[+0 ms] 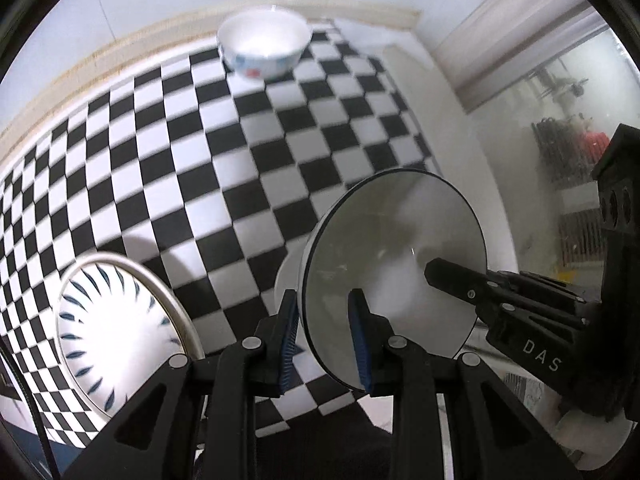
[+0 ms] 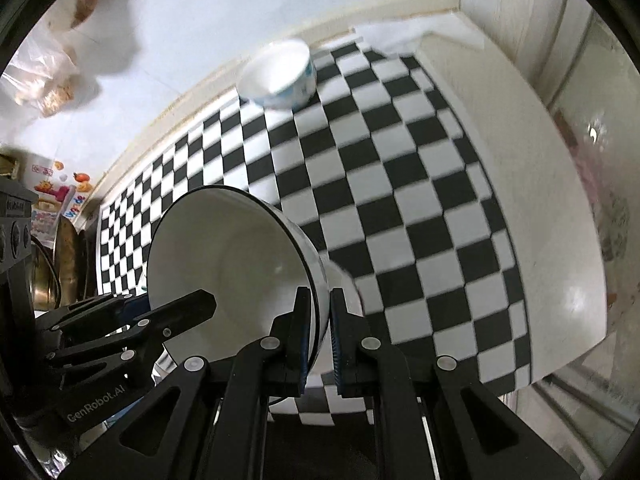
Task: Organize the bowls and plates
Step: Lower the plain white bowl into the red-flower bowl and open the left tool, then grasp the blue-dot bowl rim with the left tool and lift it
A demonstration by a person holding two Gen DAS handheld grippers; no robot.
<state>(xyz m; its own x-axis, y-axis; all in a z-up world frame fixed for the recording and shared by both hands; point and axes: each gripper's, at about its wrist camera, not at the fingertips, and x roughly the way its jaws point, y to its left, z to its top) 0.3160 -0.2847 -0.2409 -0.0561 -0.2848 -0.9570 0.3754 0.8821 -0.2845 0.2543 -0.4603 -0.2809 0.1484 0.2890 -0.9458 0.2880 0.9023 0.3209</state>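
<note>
Above the checkered tabletop (image 1: 208,168), seen from our left wrist camera, our left gripper (image 1: 326,332) has its jaws pinching the near rim of a white bowl with a dark rim (image 1: 394,276), one pad inside the wall and one outside, the bowl tipped on its side and held clear of the cloth. Our right gripper (image 1: 472,288) reaches into the bowl's far side from the right. A plate with blue leaf strokes (image 1: 116,332) lies at lower left, and a white bowl with a blue pattern (image 1: 264,46) sits far off near the wall. From the right wrist camera, over the same tabletop (image 2: 400,184), our right gripper (image 2: 322,332) has its jaws pinching the rim of the same dark-rimmed bowl (image 2: 224,256), which is tilted with its mouth toward the left. Our left gripper (image 2: 176,312) grips the opposite edge from the left. The patterned bowl (image 2: 280,74) stands near the back edge, well apart from the held one.
</note>
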